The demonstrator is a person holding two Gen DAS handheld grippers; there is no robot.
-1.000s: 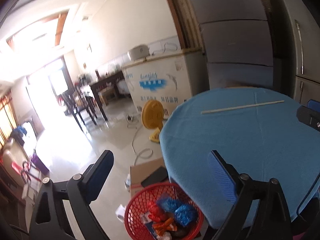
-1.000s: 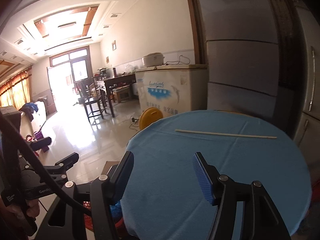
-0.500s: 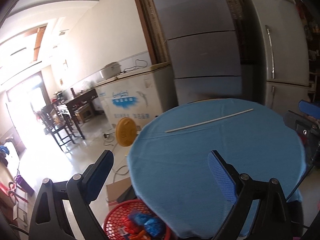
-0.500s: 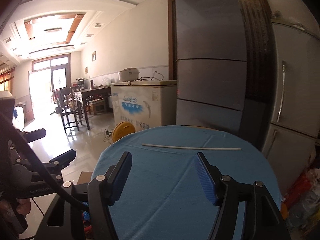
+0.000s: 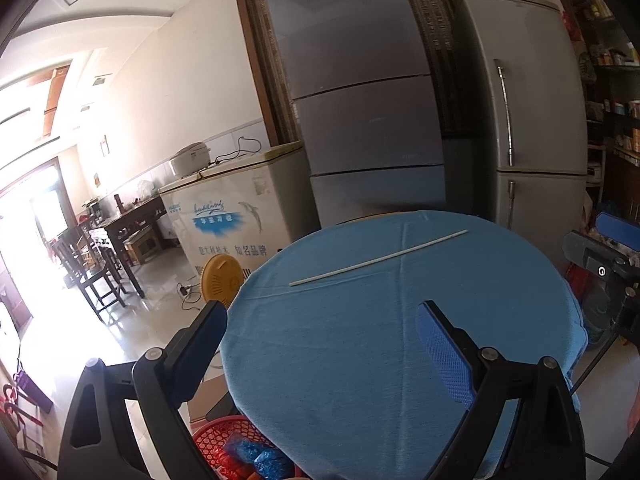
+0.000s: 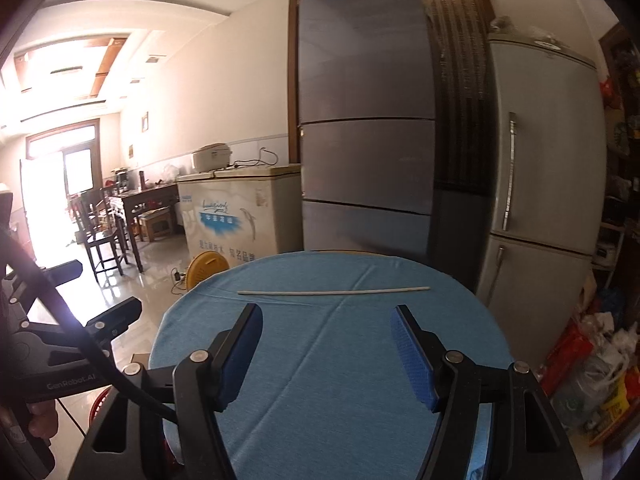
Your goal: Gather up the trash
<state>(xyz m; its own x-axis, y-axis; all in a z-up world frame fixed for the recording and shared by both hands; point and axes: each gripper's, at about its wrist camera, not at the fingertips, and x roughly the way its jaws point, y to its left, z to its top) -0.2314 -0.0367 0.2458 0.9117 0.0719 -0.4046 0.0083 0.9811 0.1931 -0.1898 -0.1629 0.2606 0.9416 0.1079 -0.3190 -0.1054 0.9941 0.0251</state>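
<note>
A thin white stick (image 5: 378,258) (image 6: 332,291) lies alone across the far half of the round table's blue cloth (image 5: 360,360) (image 6: 340,380). Beside the table's near left edge a red basket (image 5: 218,438) stands on the floor. It holds blue wrappers (image 5: 256,456) and other scraps, mostly cut off by the frame. My left gripper (image 5: 320,312) hangs open over the table's near left rim with nothing between its fingers. My right gripper (image 6: 326,312) is open over the cloth, short of the stick, holding nothing.
Two tall fridges (image 6: 366,140) (image 6: 540,152) stand behind the table, with a white chest freezer (image 5: 236,208) to their left. A yellow fan (image 5: 222,280), cables and a cardboard box (image 5: 208,396) lie on the floor. Bags (image 6: 592,372) pile at the right. Dark chairs (image 6: 100,232) stand further off.
Both views have swung up and towards the fridges. The basket has slid to the bottom edge of the left view. The right gripper's fingers stand slightly wider apart.
</note>
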